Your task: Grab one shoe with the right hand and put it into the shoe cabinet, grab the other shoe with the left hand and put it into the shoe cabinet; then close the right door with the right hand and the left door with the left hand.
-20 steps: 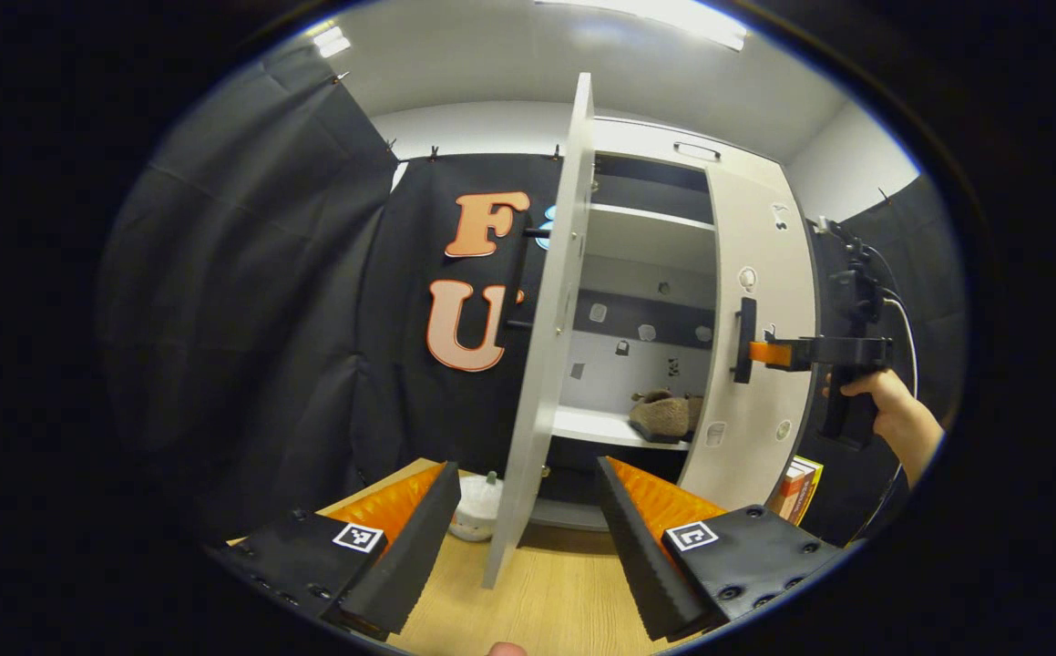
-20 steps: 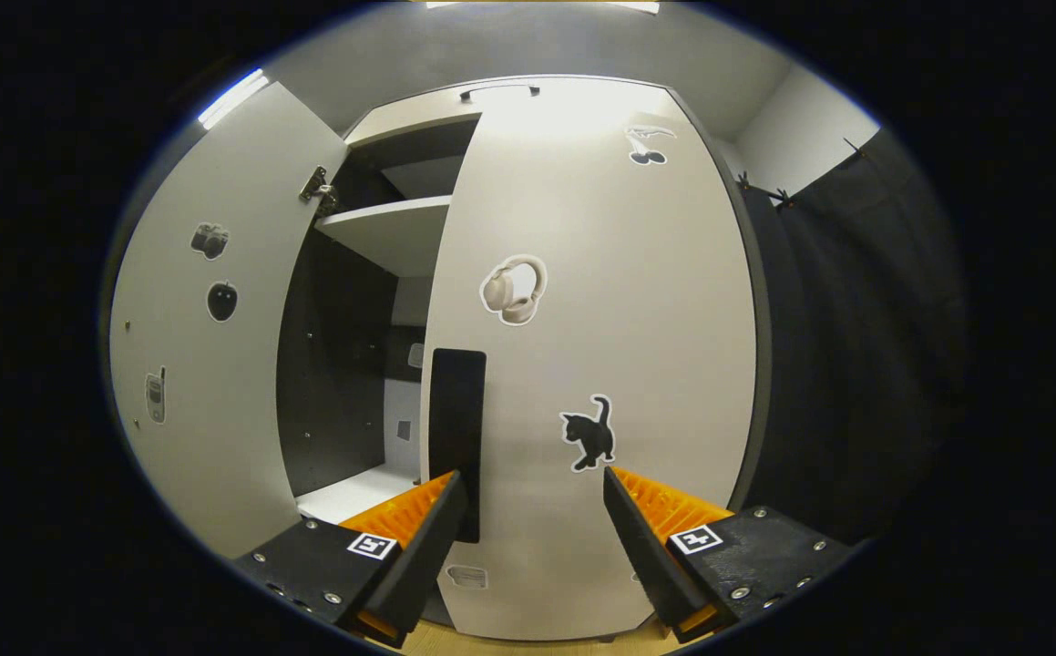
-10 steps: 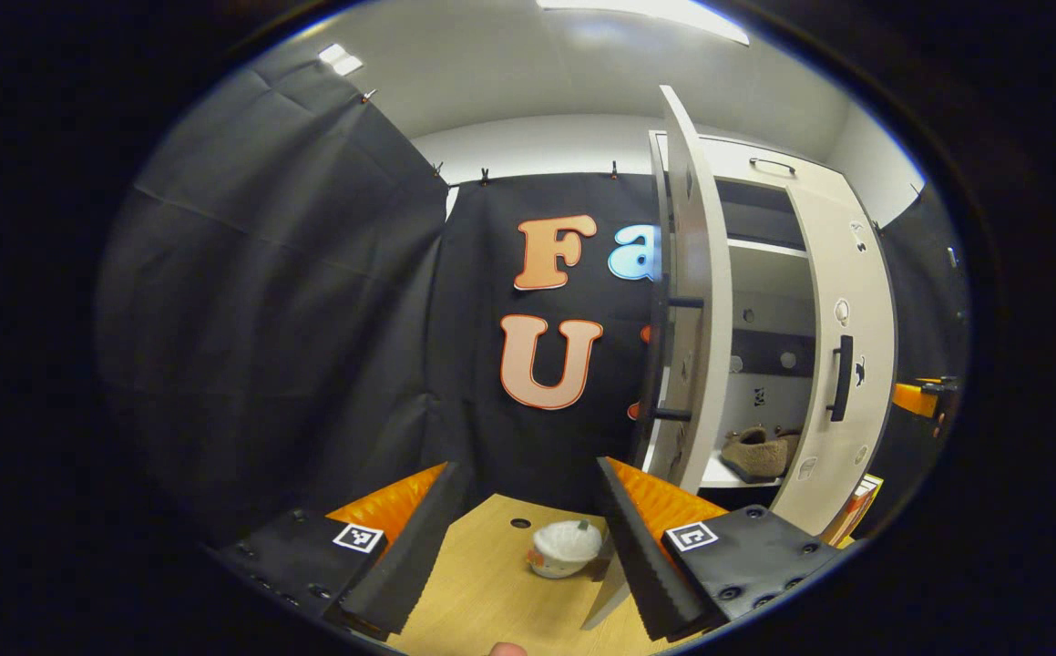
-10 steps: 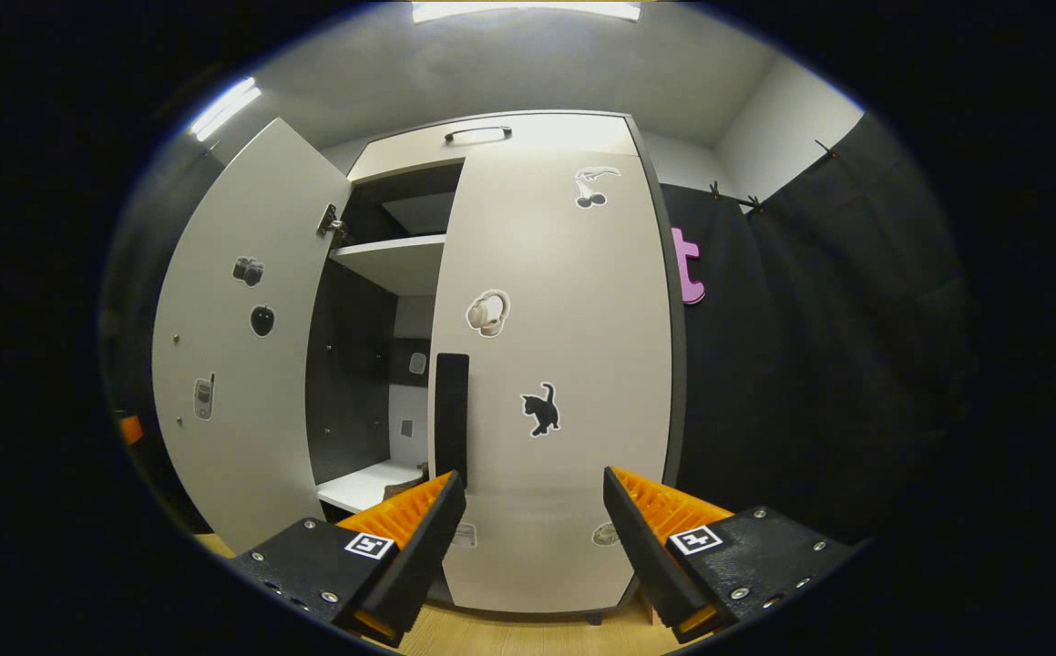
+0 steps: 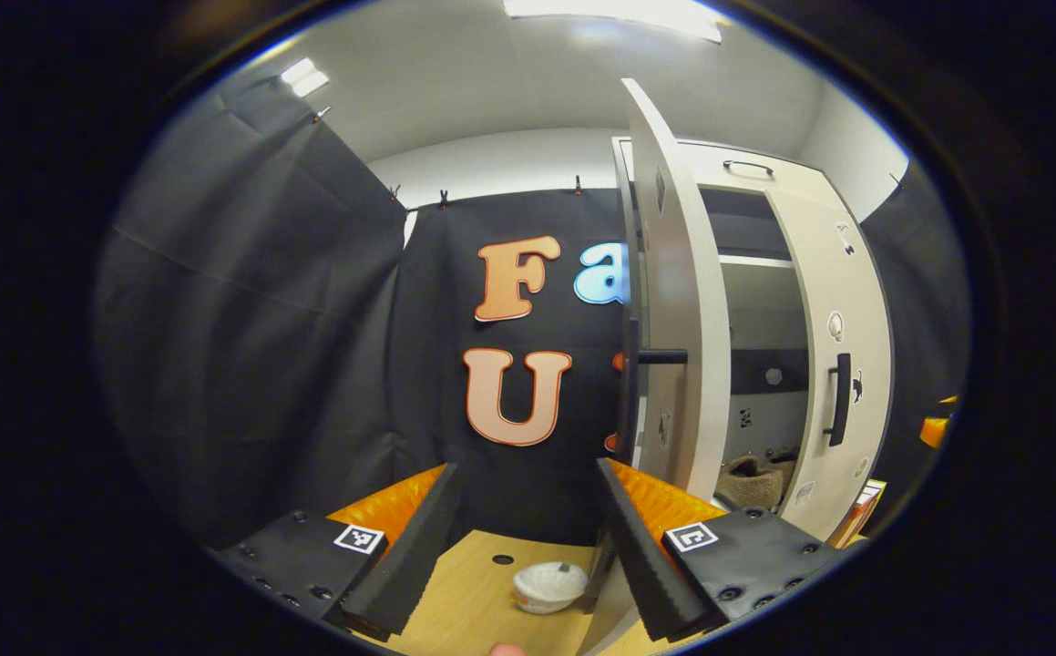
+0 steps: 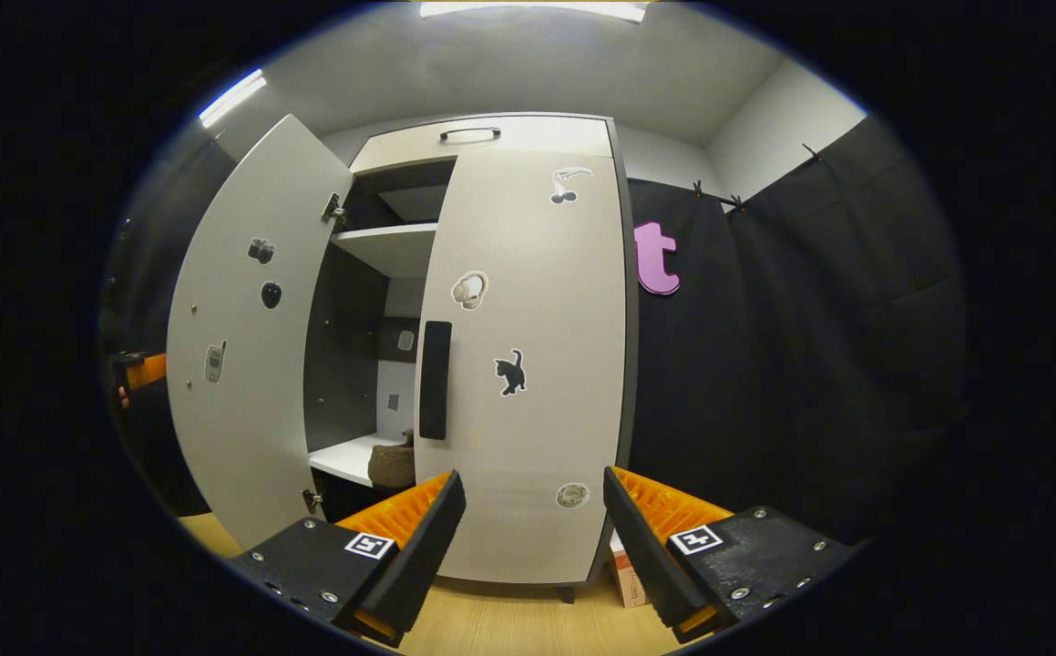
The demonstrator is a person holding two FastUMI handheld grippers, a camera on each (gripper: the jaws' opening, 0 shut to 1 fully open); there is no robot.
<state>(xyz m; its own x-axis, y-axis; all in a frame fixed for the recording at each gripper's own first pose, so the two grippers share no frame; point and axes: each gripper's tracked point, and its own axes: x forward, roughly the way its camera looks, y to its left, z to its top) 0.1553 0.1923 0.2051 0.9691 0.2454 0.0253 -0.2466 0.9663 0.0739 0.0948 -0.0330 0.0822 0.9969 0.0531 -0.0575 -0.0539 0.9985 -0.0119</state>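
A: How many doors on the shoe cabinet (image 6: pixel 491 132)?

B: 2. The right door (image 6: pixel 532 364) lies shut against the front; the left door (image 6: pixel 236 337) stands swung wide open. Each carries 1 black handle.

A: And the shoes?

B: In the right gripper view, 1 brown shoe (image 6: pixel 393 463) sits on the white shelf (image 6: pixel 345 456) inside, in the gap between the doors. The left gripper view shows brown shoe material (image 5: pixel 751 478) there too; I cannot tell if that is 1 or 2.

A: The grippers?

B: The left gripper (image 5: pixel 528 538) is spread apart, grasping nothing, near the open door's edge. The right gripper (image 6: pixel 532 533) is likewise released, empty, facing the shut door. 1 white bowl (image 5: pixel 546 583) sits on the wooden table (image 5: pixel 482 601).
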